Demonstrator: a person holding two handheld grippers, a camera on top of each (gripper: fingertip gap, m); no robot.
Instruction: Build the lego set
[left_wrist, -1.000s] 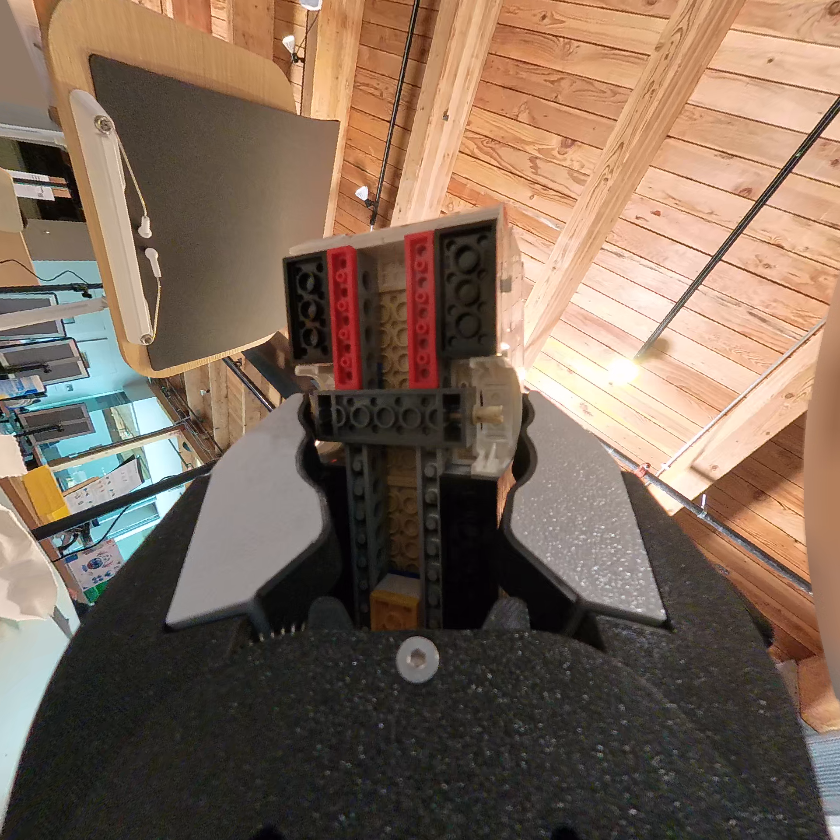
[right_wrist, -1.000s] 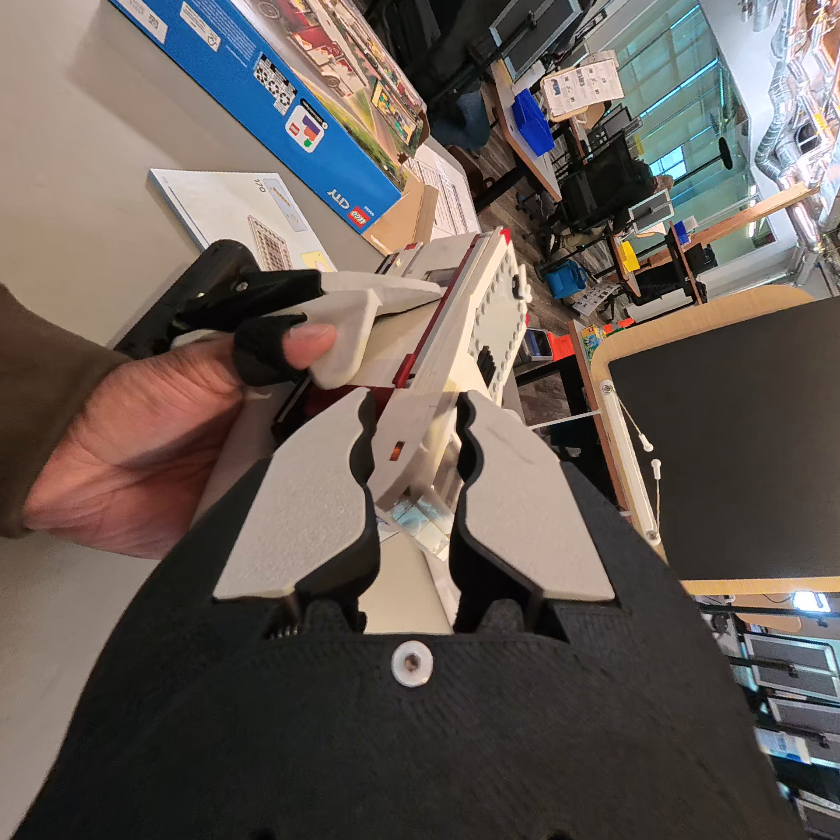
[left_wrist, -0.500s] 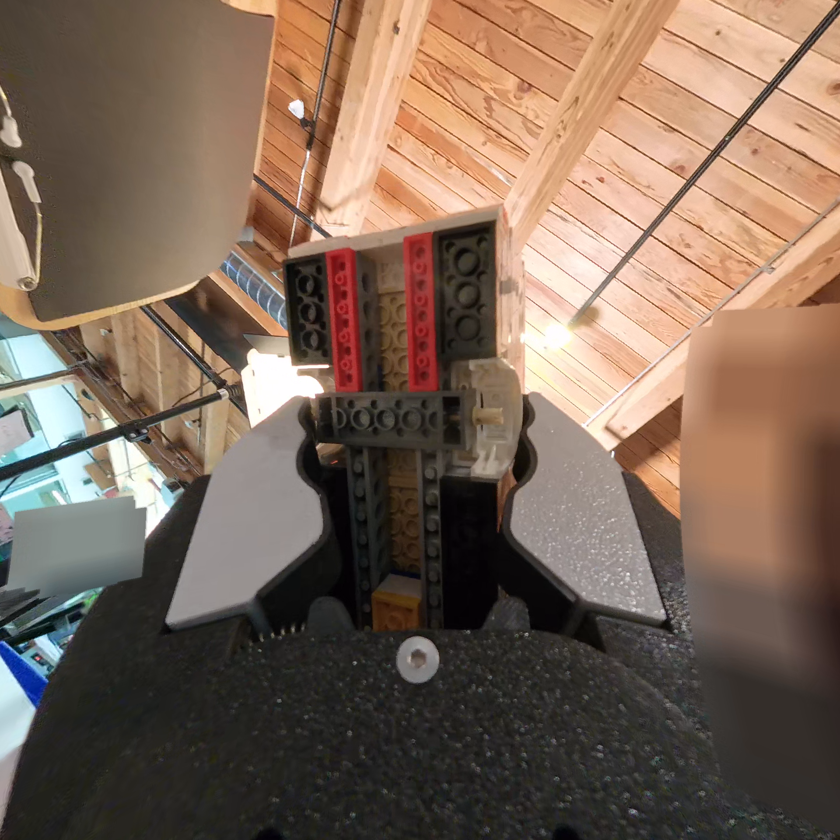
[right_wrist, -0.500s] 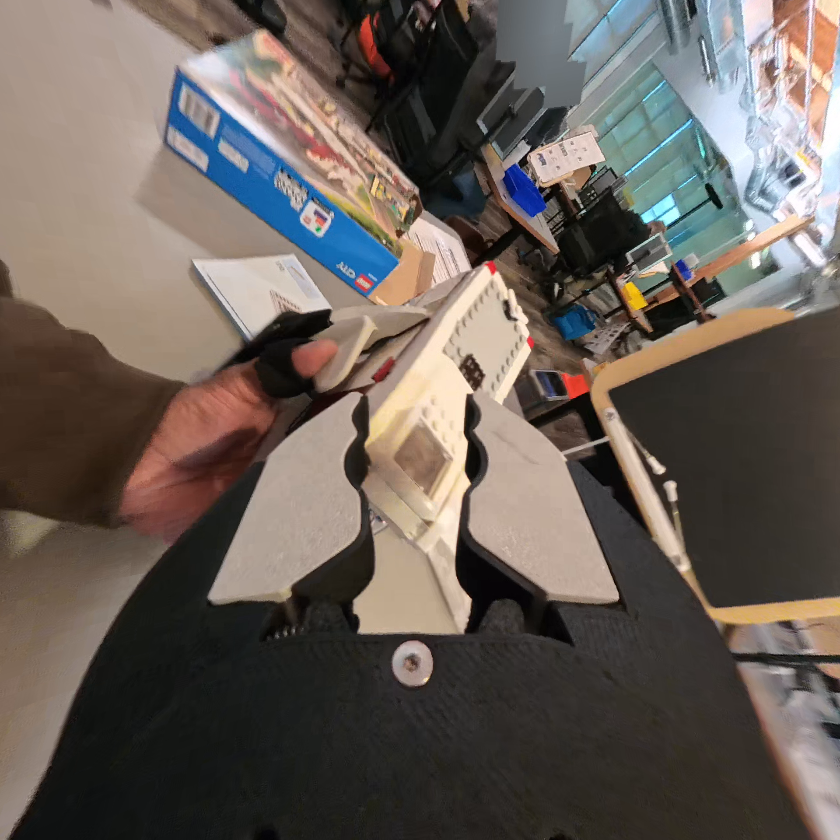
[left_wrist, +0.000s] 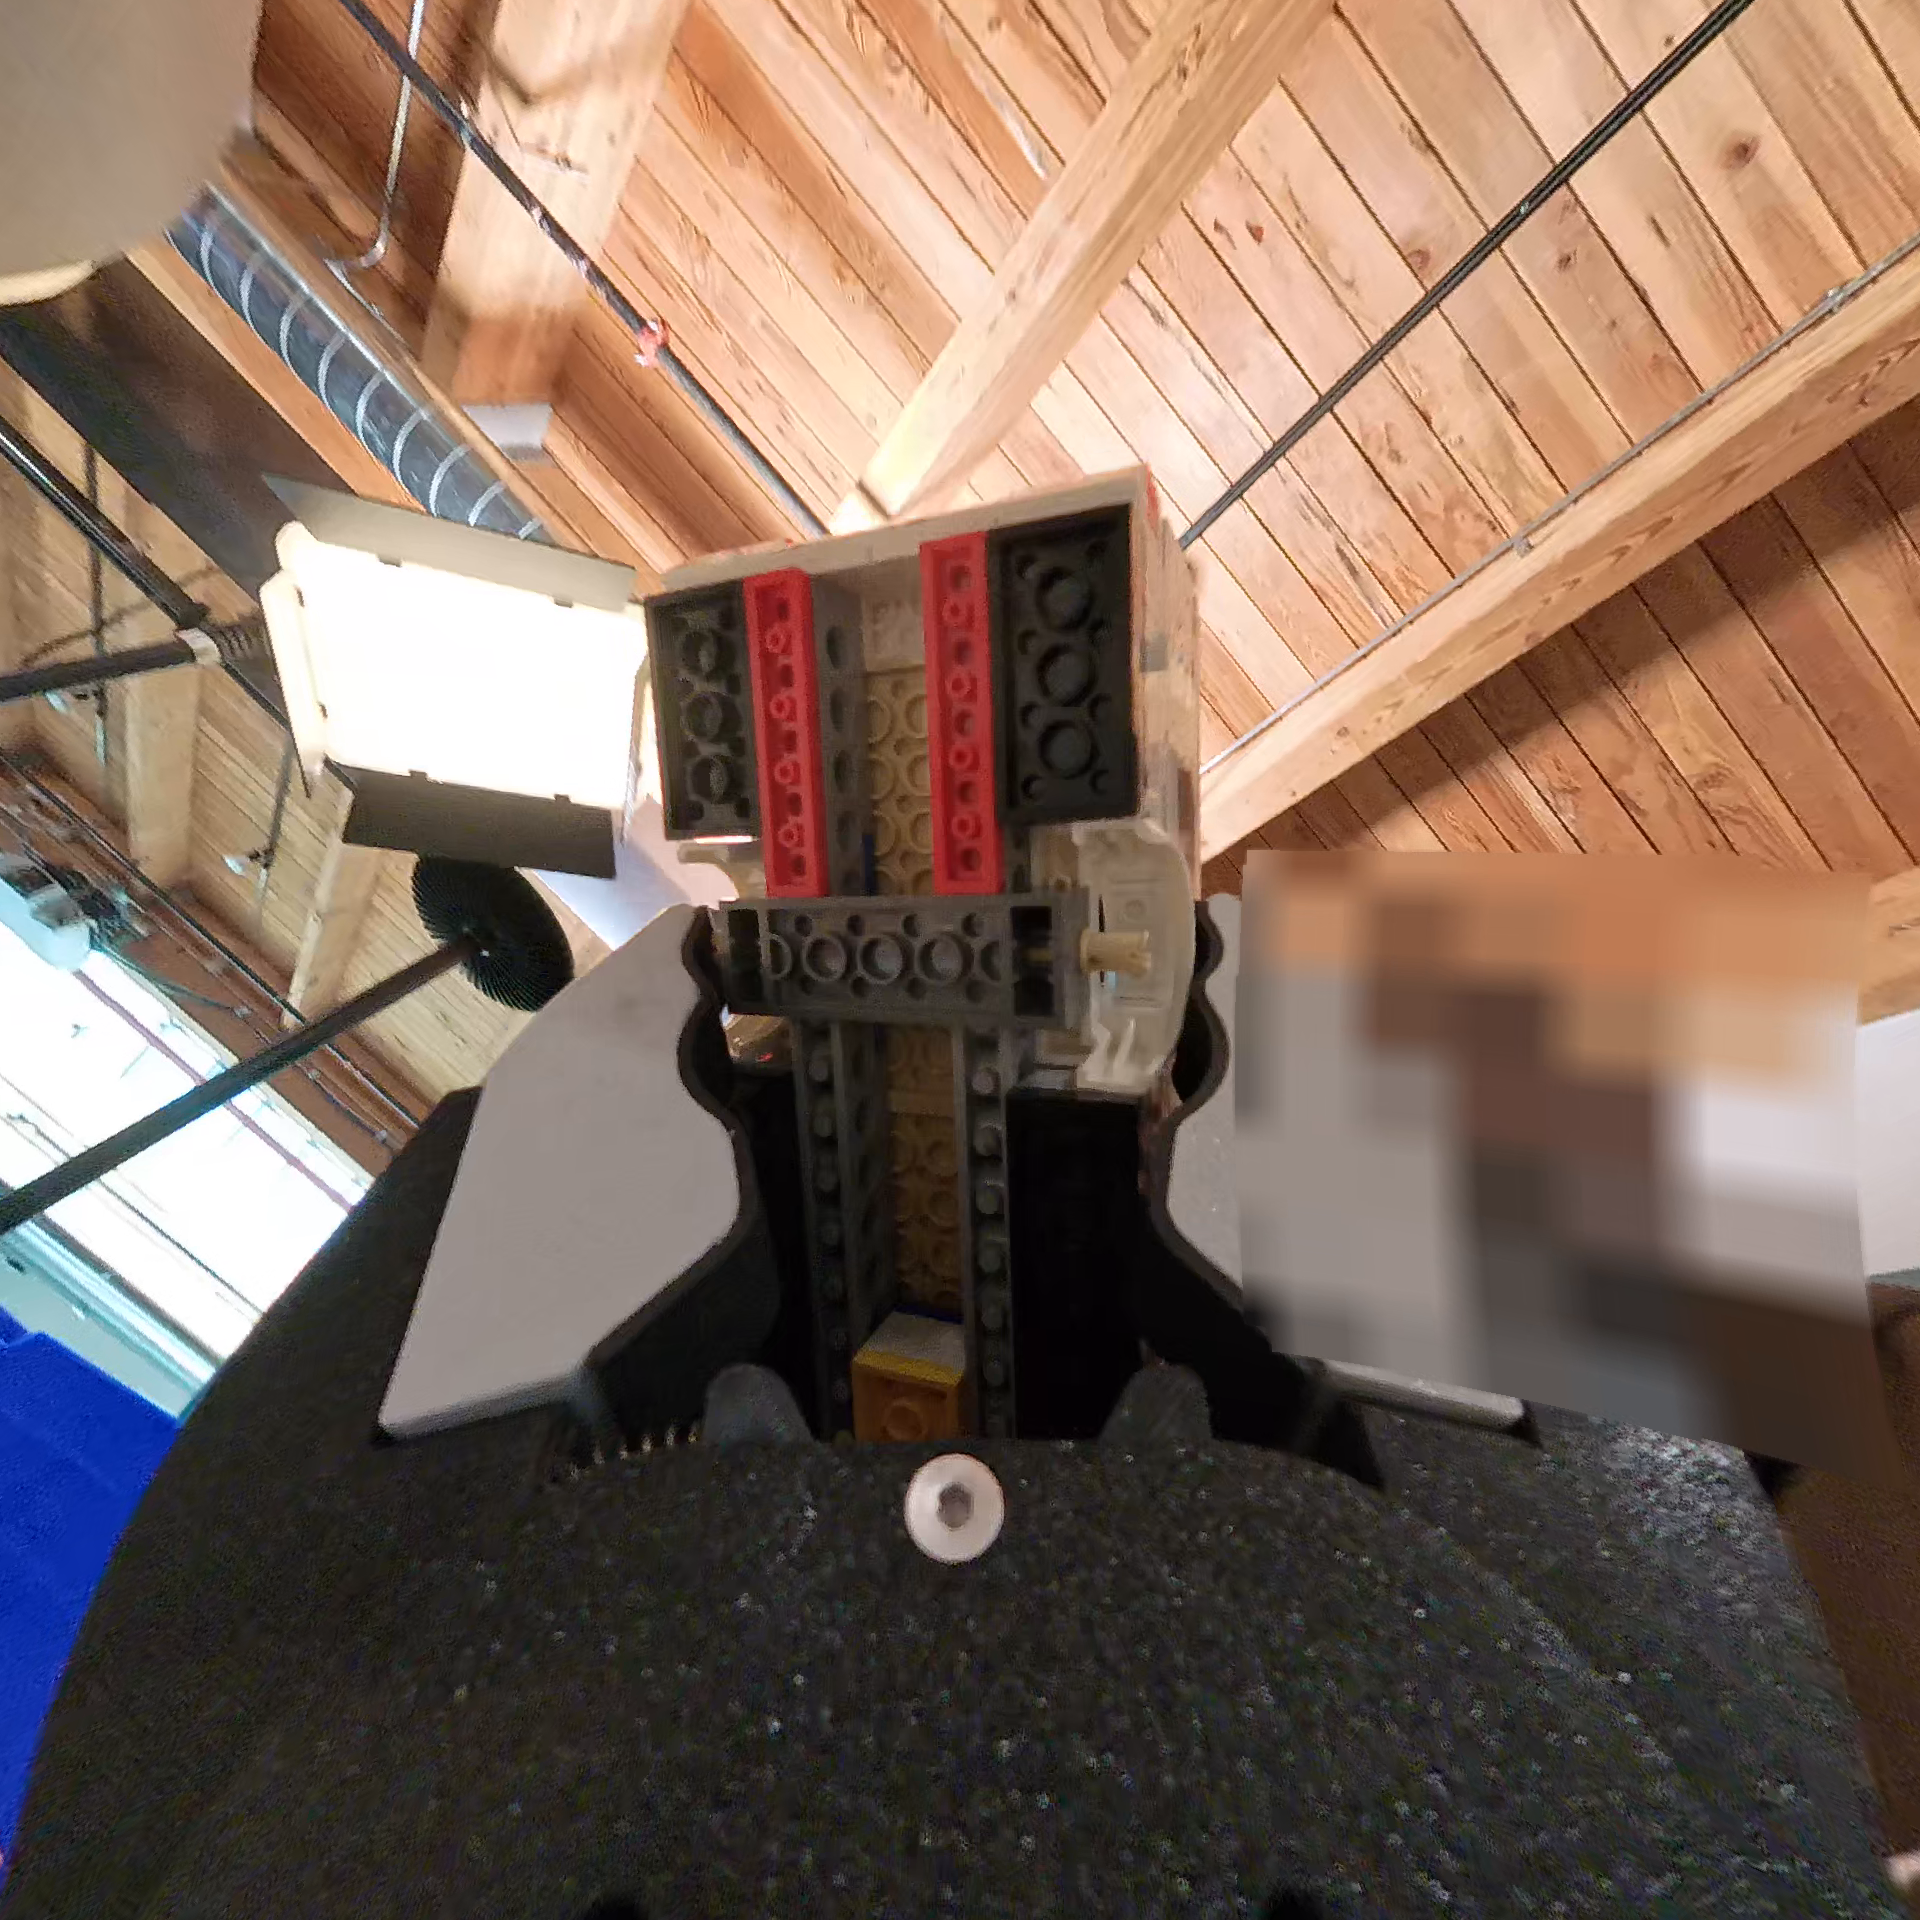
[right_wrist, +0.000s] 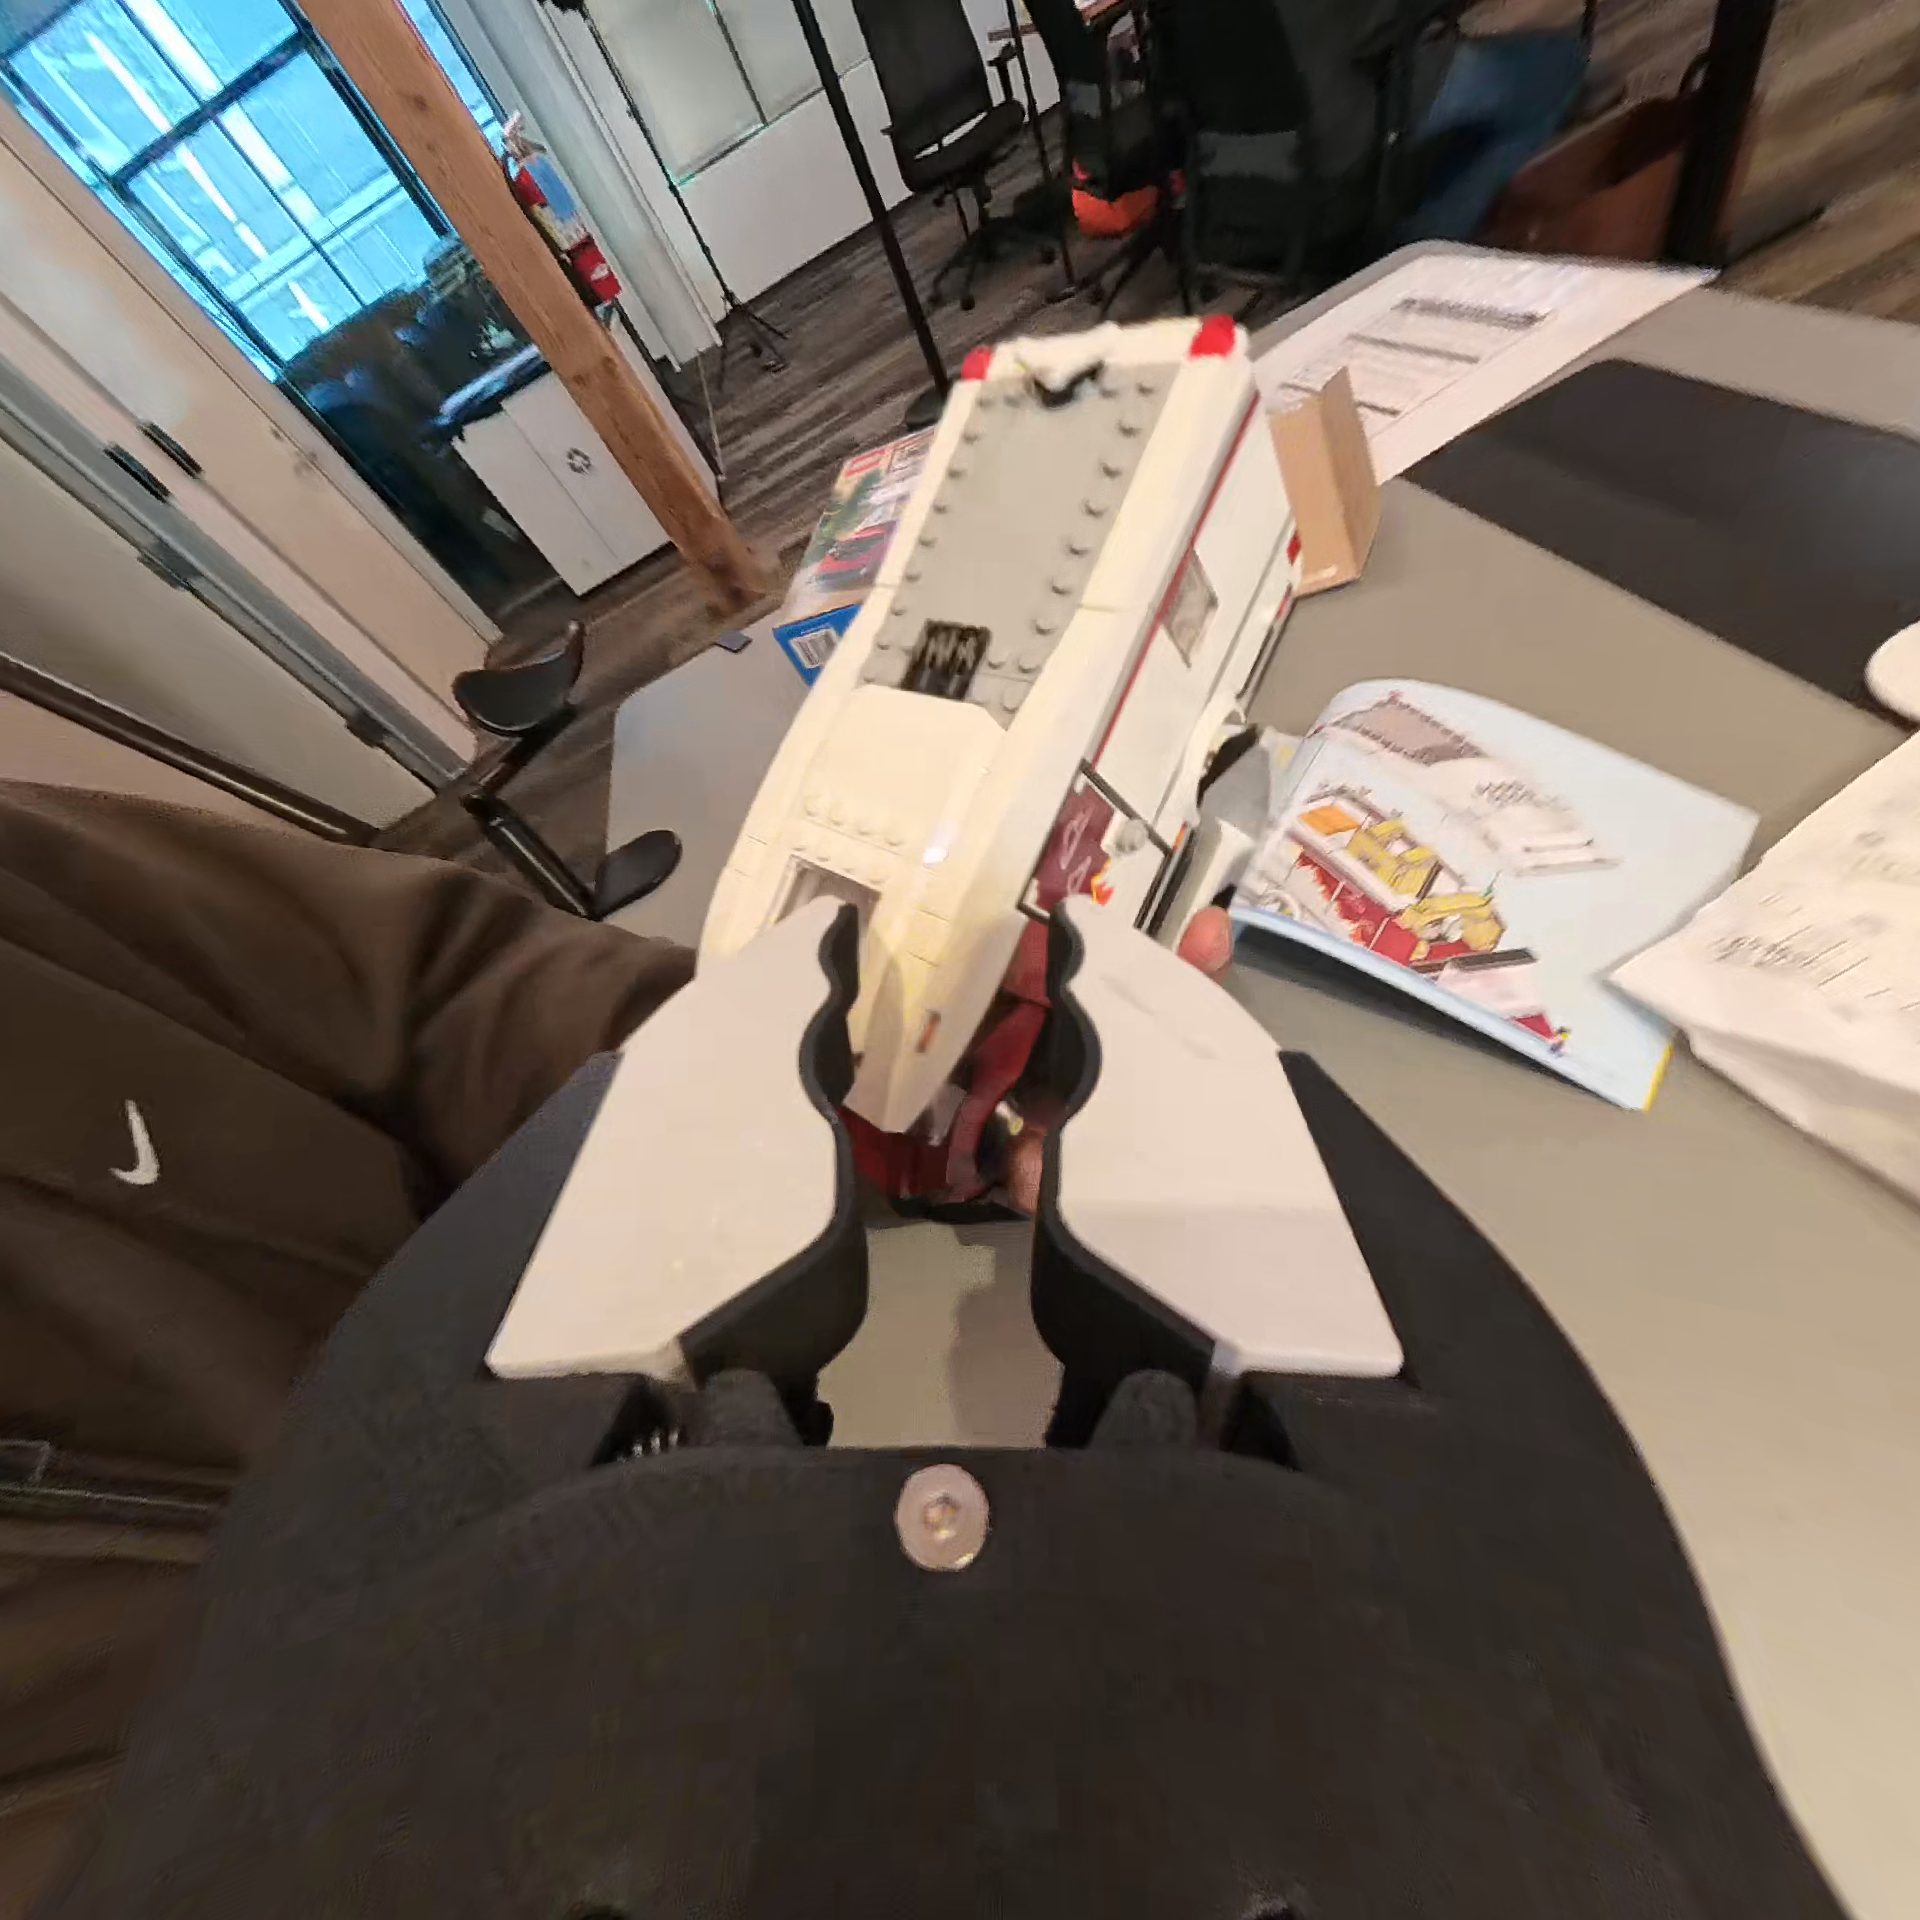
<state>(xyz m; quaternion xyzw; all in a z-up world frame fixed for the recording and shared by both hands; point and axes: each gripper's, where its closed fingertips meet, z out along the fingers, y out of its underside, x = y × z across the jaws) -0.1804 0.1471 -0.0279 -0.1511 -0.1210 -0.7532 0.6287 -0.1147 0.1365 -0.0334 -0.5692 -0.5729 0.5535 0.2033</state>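
The left gripper (left_wrist: 951, 966) jaws clamp the underside of a toy-brick vehicle (left_wrist: 894, 727): studded plates in black, red, tan and dark grey, with a rounded white wheel arch against the right finger. The right gripper (right_wrist: 948, 987) jaws close on the same model's smooth white, wedge-shaped front end (right_wrist: 935, 997), held above the grey desk (right_wrist: 1558, 1195). An open illustrated booklet (right_wrist: 1475, 873) lies flat on the desk beside it.
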